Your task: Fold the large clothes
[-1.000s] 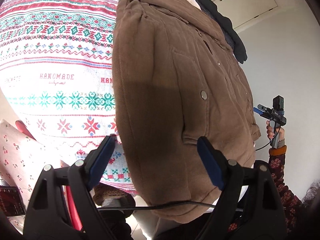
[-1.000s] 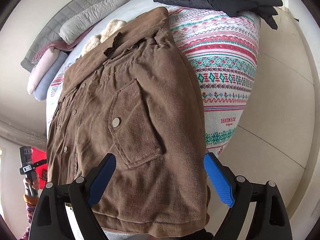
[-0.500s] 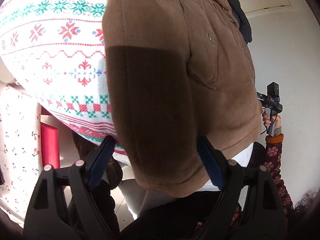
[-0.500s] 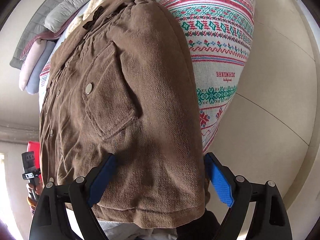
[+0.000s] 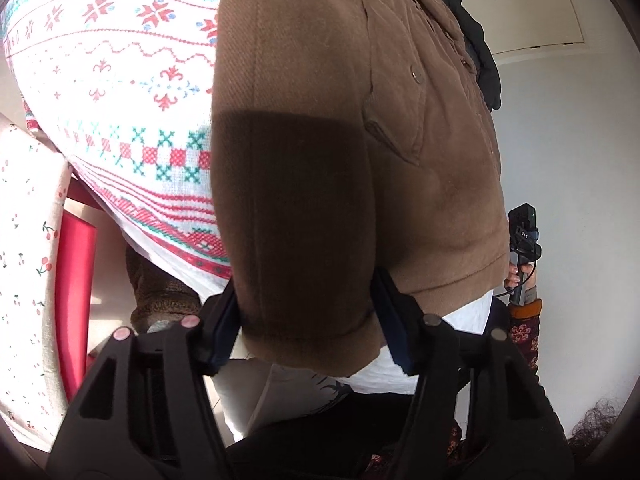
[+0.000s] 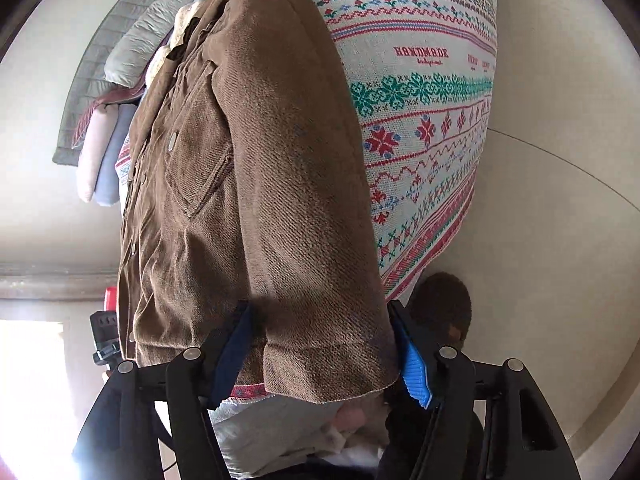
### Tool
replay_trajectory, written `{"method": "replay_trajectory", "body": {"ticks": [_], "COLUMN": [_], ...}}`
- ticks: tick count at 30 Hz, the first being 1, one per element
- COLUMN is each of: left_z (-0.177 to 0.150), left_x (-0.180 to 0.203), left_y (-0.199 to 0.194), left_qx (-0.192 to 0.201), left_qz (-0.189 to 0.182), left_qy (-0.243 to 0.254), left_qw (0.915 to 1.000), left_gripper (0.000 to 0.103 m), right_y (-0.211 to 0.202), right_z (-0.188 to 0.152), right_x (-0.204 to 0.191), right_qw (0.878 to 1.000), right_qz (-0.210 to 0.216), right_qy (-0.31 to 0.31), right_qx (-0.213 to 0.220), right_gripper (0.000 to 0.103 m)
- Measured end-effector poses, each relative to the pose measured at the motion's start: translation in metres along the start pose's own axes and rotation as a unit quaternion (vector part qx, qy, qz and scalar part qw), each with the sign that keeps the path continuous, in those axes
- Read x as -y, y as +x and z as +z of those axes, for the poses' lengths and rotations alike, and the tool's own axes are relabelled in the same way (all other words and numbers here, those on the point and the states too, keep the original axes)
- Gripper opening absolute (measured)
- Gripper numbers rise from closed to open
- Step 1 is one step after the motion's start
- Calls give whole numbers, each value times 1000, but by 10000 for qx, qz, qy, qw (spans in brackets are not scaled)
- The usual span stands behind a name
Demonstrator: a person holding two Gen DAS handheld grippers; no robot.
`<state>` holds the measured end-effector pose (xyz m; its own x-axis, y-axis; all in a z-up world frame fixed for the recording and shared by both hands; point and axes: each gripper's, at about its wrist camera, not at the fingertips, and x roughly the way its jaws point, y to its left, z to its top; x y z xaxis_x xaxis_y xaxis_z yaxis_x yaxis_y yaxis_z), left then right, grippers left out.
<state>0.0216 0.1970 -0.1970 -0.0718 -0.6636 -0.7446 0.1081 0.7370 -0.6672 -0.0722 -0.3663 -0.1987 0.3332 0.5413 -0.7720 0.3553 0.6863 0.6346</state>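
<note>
Brown corduroy jacket with metal snap buttons point(image 5: 400, 128) lies front-up on the bed, on a white knitted bedspread with red and green cross-stitch bands point(image 5: 120, 92); its hem and both cuffs hang over the bed's near edge.

Left tongs point(image 5: 306, 322): jaws have just been closing, now straddling the jacket's left-side sleeve cuff point(image 5: 312, 332). Blue pads sit right against the cuff's two edges, cloth between them. Firm squeeze or only contact: cannot tell, so not calling it held.

Right tongs point(image 6: 324, 350): same story on the other sleeve cuff point(image 6: 328, 364). Jaws have just been closing, cuff fills the gap, pads at its sides; real pinch not confirmable.

In the left wrist view, the far hand point(image 5: 518, 272) with orange cuff and dark floral sleeve shows at the right, gripping the other tool's handle. Black garment point(image 5: 480, 52) lies beyond the jacket's collar. Red object point(image 5: 74, 280) and cherry-print cloth point(image 5: 28, 240) at left, beside the bed.

In the right wrist view, folded grey, pink and pale blue bedding point(image 6: 108, 120) is stacked at the far end of the bed. Brown fuzzy slipper point(image 6: 444, 304) on the pale floor, just below the bedspread's edge.
</note>
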Motion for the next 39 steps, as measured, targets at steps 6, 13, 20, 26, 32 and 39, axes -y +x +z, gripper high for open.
{"method": "replay_trajectory", "body": {"ticks": [6,13,20,26,32,39], "left_z": [-11,-20,11,67,139,250], "left_x": [6,49,109,170,187,166], "left_y": [-11,-50,-110,-158,-186,-180], "left_qx": [298,964,1744,2393,2807,2995], "left_qz": [66,56,-392,-464,-451,71], "left_qy": [-82,76,351,696,520,0], "left_qw": [9995,9953,9833,9673,9573,9541], "left_gripper": [34,24,22,21,21,22], "right_y": [-2,-36,-89,-127,-148,-137], "right_z": [-7,-24,-15,24,93,204], "right_x": [-5,-42,-97,-159,-188,-180], "right_qw": [9995,9949,9817,9687,9634,9660], "right_qz": [272,111,673,723,835,813], "right_qy": [-72,-582,-1019,-1329,-1026,-383], "right_qx": [155,813,1462,1969,2331,2424], "right_gripper": [24,13,12,11,11,11]}}
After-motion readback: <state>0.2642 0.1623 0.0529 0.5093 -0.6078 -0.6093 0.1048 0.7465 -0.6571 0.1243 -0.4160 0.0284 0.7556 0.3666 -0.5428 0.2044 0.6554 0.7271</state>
